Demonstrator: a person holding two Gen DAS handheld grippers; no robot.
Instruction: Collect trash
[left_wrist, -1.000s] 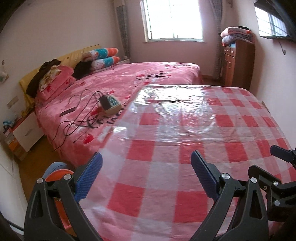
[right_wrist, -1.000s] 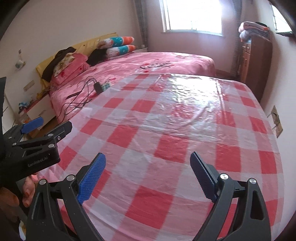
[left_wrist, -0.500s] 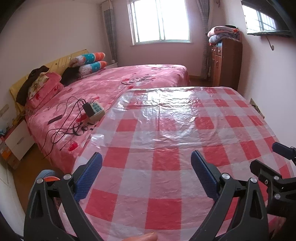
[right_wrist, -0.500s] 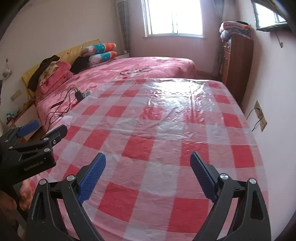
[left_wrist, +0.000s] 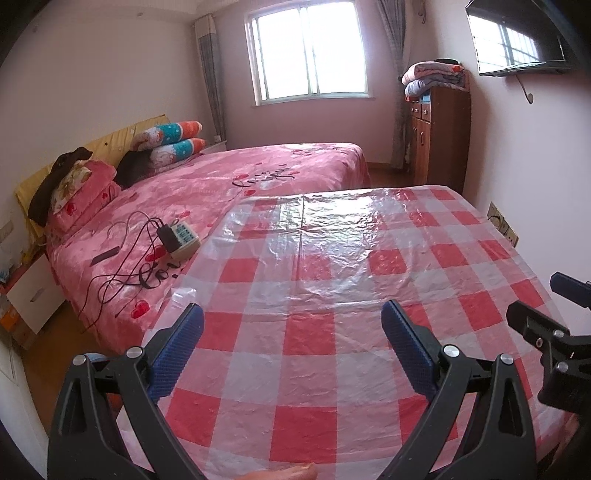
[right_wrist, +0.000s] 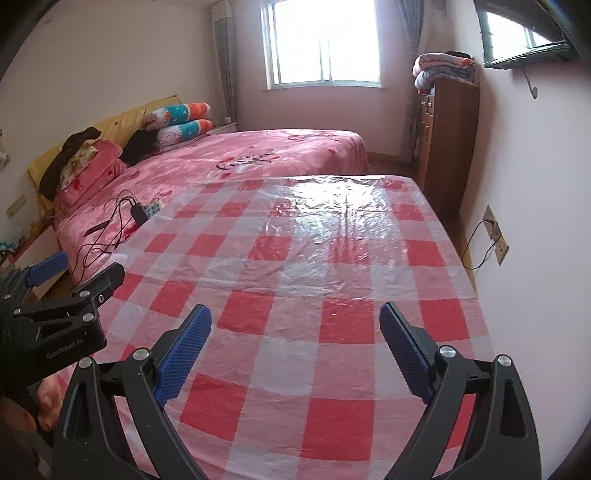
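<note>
Two views: both grippers hang over one checked table.
Left wrist view, left gripper (left_wrist: 291, 325): blue-padded fingers (left_wrist: 177, 347) spread wide, nothing between them.
Left wrist view, table cover (left_wrist: 332, 288): red-and-white checked plastic sheet, glossy toward 12 o'clock; no trash can be made out on it.
Left wrist view, bed (left_wrist: 229, 184): pink, at 10 o'clock, carrying a power strip (left_wrist: 183, 240) with dark cables (left_wrist: 122, 273).
Left wrist view, right gripper (left_wrist: 554, 332): black frame entering at 3 o'clock.
Right wrist view, right gripper (right_wrist: 295, 332): fingers (right_wrist: 400, 347) likewise wide apart and empty above the cover (right_wrist: 314, 258).
Right wrist view, left gripper (right_wrist: 70, 277): at 9 o'clock, gripped by a hand (right_wrist: 40, 402).
Right wrist view, cabinet (right_wrist: 447, 136): brown, at 1 o'clock, folded blankets (right_wrist: 443, 70) on top.
</note>
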